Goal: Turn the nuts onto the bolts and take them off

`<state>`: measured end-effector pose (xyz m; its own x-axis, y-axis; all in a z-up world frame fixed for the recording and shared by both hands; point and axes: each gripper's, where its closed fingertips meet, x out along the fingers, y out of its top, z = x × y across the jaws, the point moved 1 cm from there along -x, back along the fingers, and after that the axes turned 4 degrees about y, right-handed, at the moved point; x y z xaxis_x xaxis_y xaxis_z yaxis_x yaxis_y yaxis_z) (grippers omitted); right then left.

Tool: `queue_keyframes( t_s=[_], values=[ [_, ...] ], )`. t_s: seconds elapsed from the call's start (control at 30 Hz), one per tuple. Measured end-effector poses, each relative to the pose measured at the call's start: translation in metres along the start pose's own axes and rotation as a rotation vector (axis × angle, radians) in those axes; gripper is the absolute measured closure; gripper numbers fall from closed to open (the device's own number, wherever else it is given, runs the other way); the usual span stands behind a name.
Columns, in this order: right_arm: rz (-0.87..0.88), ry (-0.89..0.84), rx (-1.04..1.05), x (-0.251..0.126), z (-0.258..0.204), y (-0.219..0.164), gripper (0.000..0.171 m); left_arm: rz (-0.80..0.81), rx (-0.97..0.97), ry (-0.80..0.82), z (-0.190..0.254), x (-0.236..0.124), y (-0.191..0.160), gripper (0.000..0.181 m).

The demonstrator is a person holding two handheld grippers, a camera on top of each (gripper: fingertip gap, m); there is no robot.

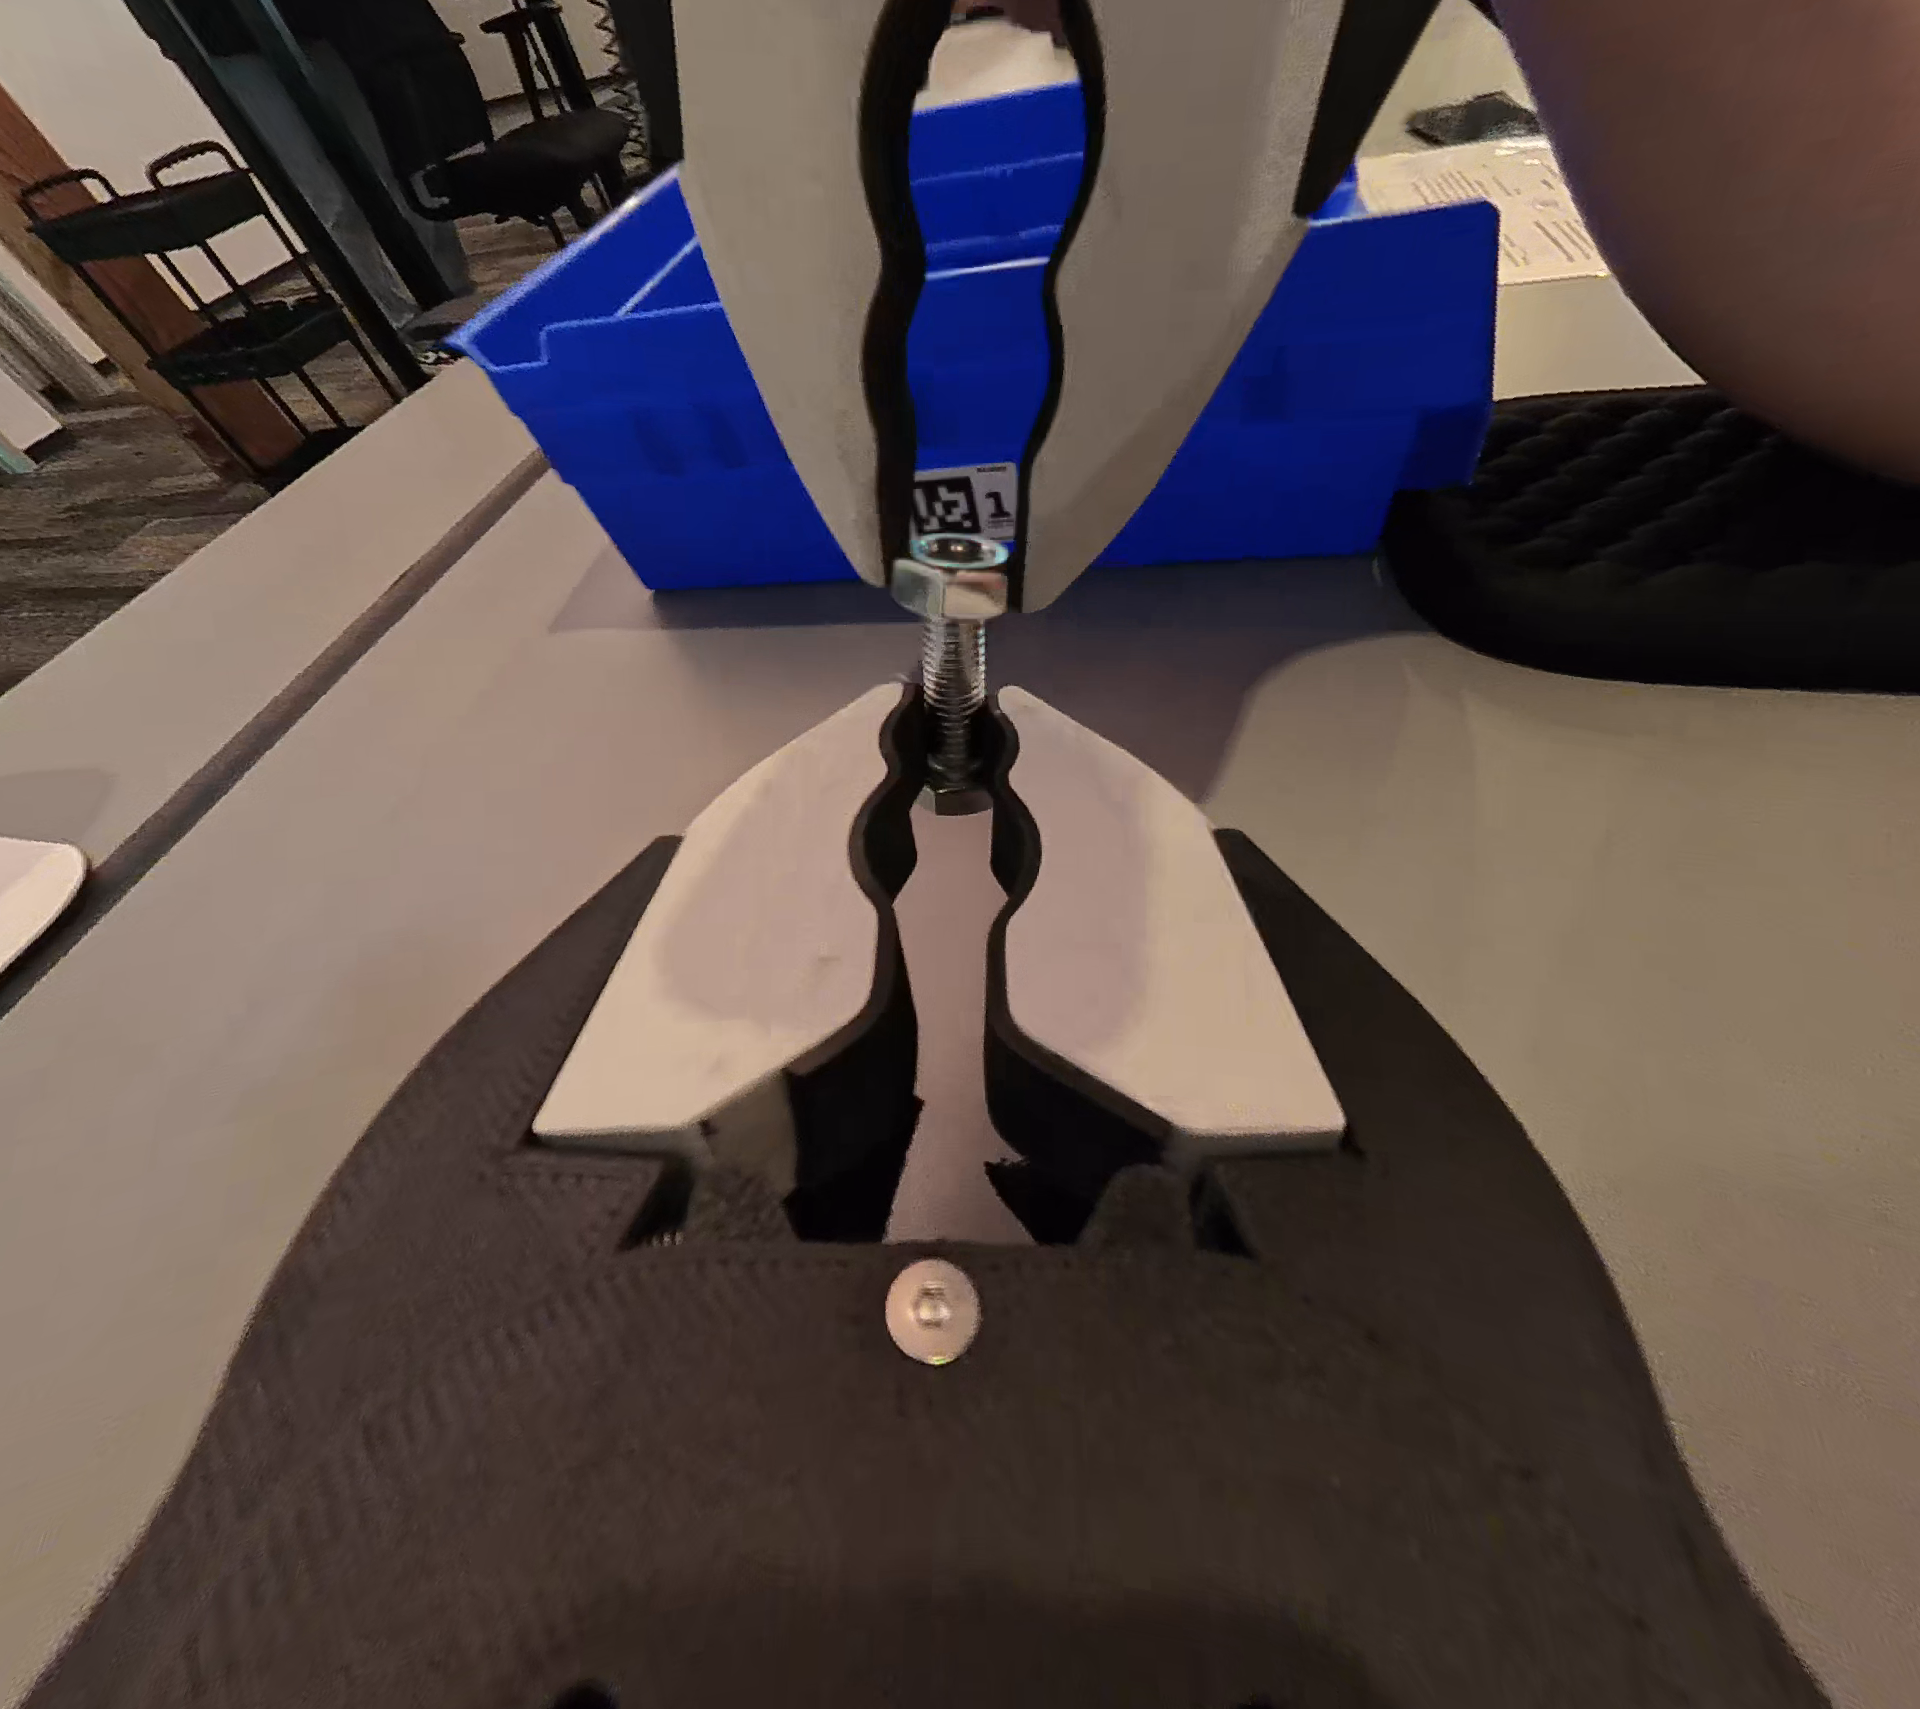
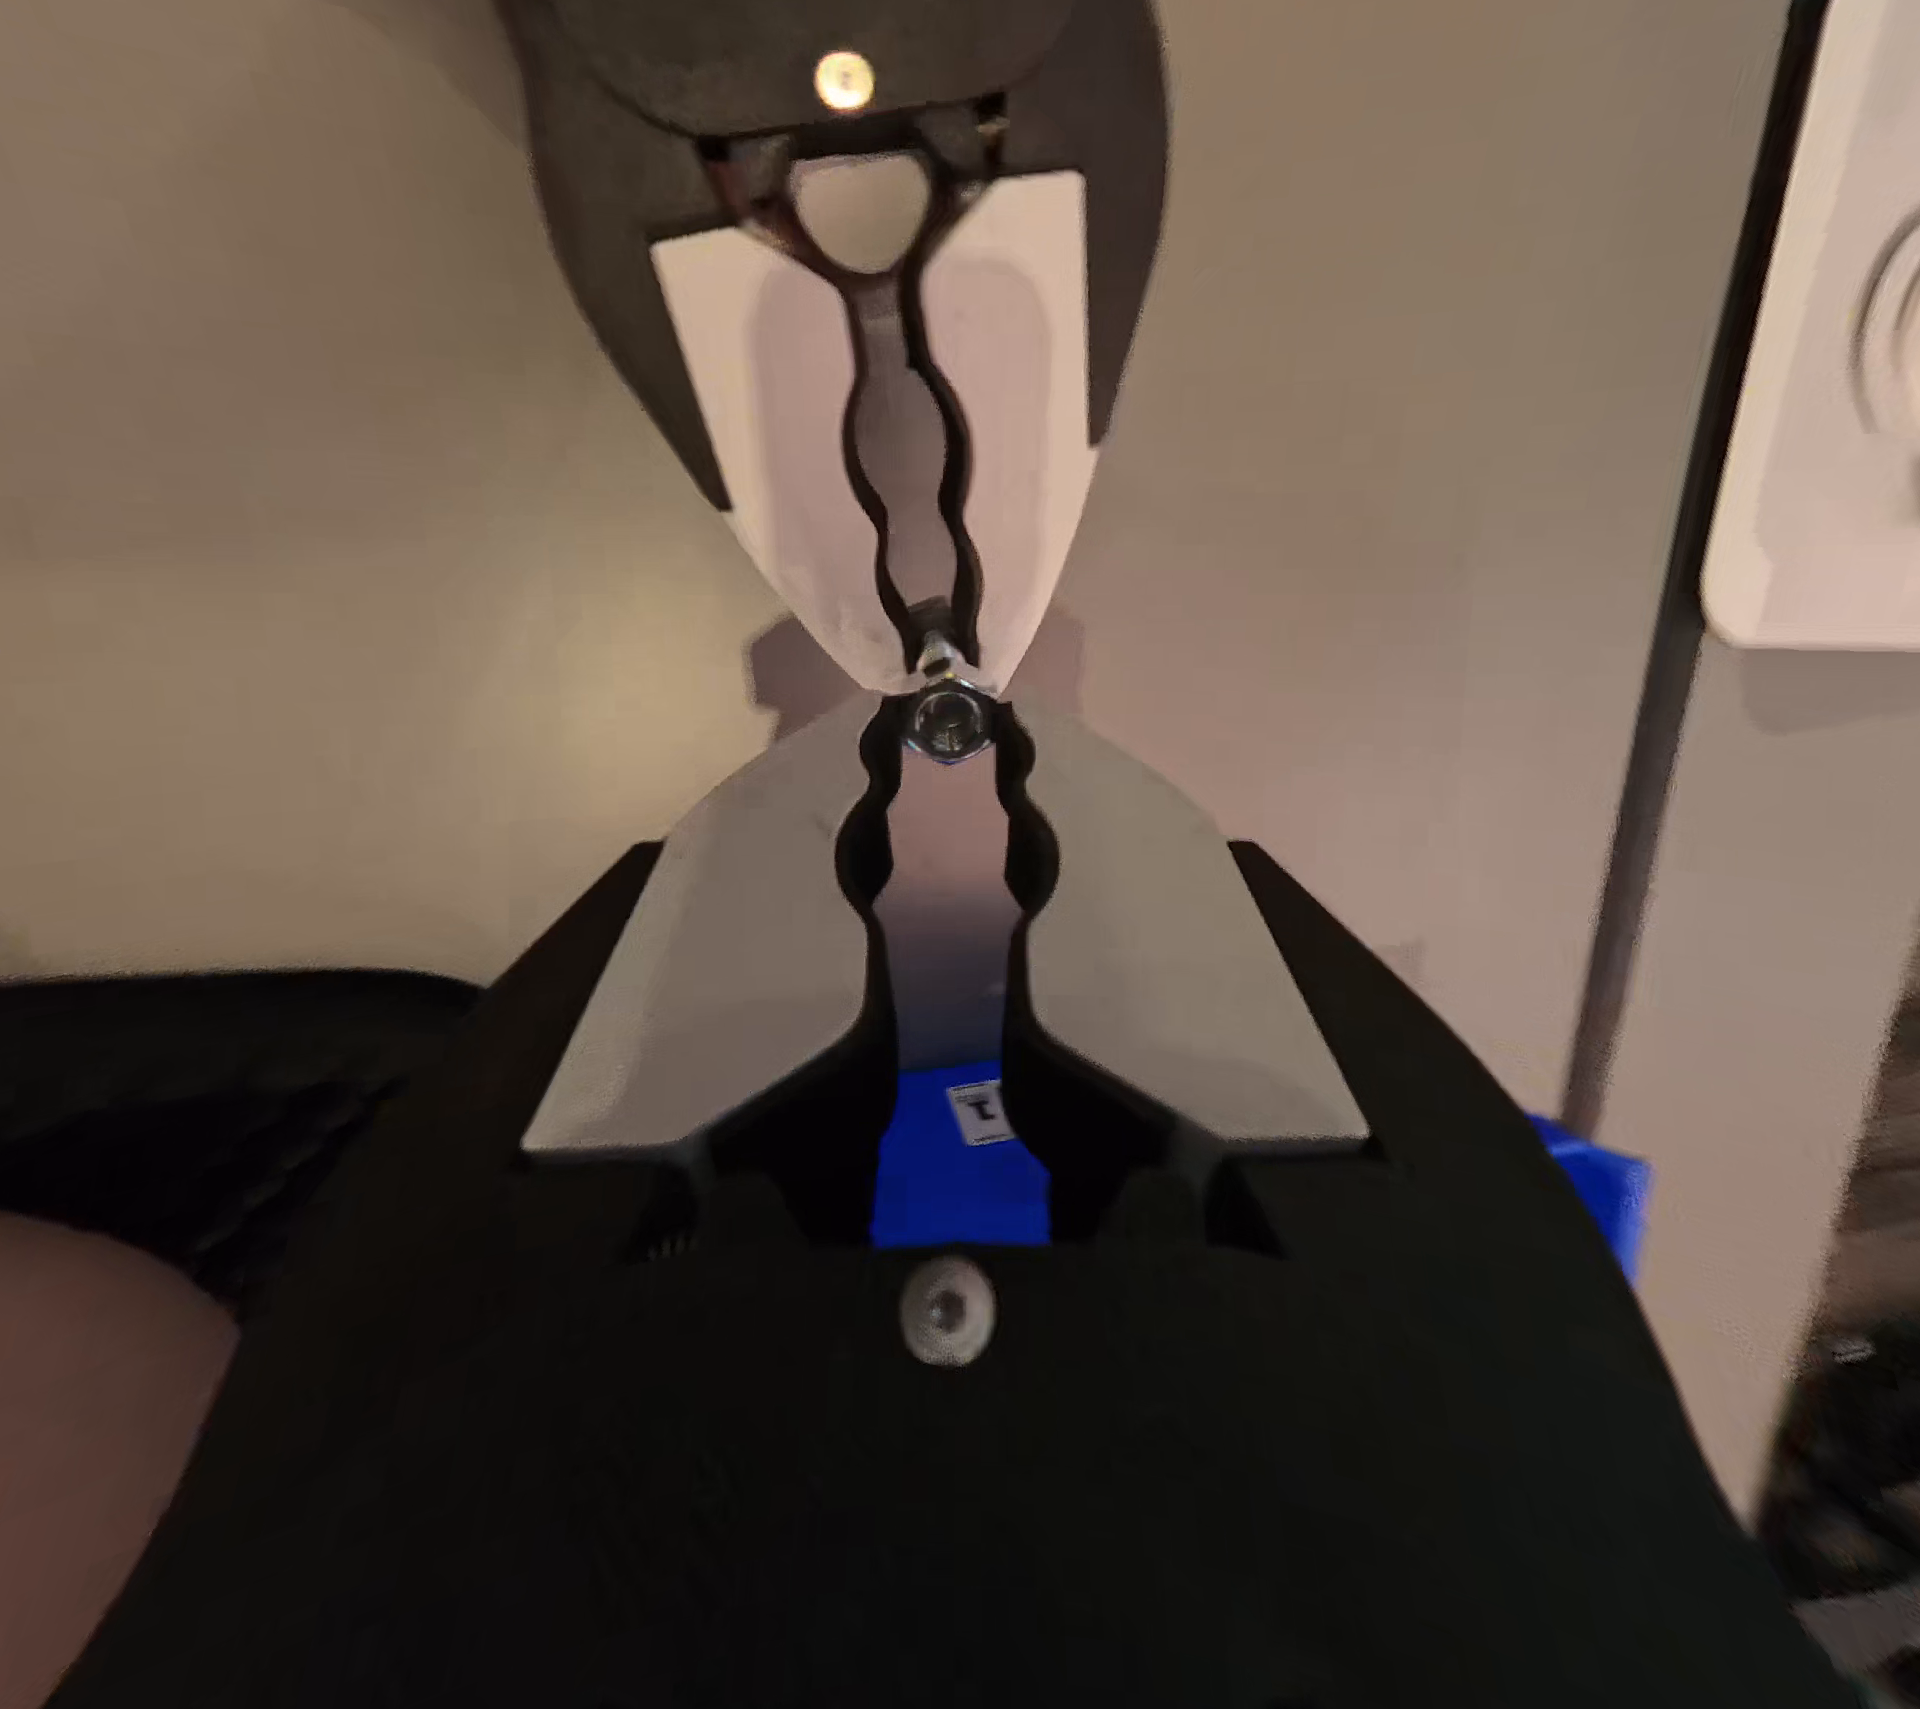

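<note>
A silver bolt (image 1: pixel 951 672) is held level above the grey table (image 1: pixel 416 828) between my two grippers, which face each other tip to tip. My left gripper (image 1: pixel 951 709) is shut on the bolt's shaft near its head. My right gripper (image 1: pixel 951 594) comes from the far side and is shut on a silver hex nut (image 1: pixel 951 584) at the bolt's threaded end. In the right wrist view the right gripper (image 2: pixel 945 729) pinches the nut (image 2: pixel 943 722), seen end-on. The left gripper (image 2: pixel 938 662) holds the bolt (image 2: pixel 932 636) just behind it.
A blue plastic bin (image 1: pixel 1299 412) stands on the table behind the grippers and shows below the right gripper (image 2: pixel 956 1171). A black padded mat (image 1: pixel 1662 537) lies at the right. White objects sit at the table's edges (image 1: pixel 31 890) (image 2: pixel 1829 309). Chairs and racks stand beyond the table. Both grippers' tips are close together, under 4 cm apart.
</note>
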<state>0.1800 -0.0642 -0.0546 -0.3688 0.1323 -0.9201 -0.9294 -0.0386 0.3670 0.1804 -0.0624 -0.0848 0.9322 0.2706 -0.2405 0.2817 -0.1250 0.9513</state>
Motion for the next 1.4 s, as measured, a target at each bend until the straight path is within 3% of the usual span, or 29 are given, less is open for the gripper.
queue_keyframes(
  t_s=[0.2, 0.7, 1.1, 1.23, 1.4],
  values=[
    [0.064, 0.065, 0.309, 0.002, 0.013, 0.007, 0.153, -0.008, -0.026, 0.078, -0.013, -0.003, -0.001, 0.172],
    [0.18, 0.071, 0.665, 0.007, 0.038, 0.02, 0.153, -0.048, -0.089, 0.254, -0.041, -0.009, -0.005, 0.172],
    [0.207, 0.045, 0.585, 0.009, 0.041, 0.028, 0.15, -0.002, -0.121, 0.266, -0.046, -0.014, 0.0, 0.172],
    [0.212, 0.037, 0.538, 0.005, 0.04, 0.03, 0.139, 0.004, -0.129, 0.274, -0.049, -0.016, 0.0, 0.172],
    [0.176, -0.067, 0.305, -0.003, 0.039, 0.024, 0.127, 0.023, -0.132, 0.282, -0.051, -0.018, 0.002, 0.172]
  ],
)
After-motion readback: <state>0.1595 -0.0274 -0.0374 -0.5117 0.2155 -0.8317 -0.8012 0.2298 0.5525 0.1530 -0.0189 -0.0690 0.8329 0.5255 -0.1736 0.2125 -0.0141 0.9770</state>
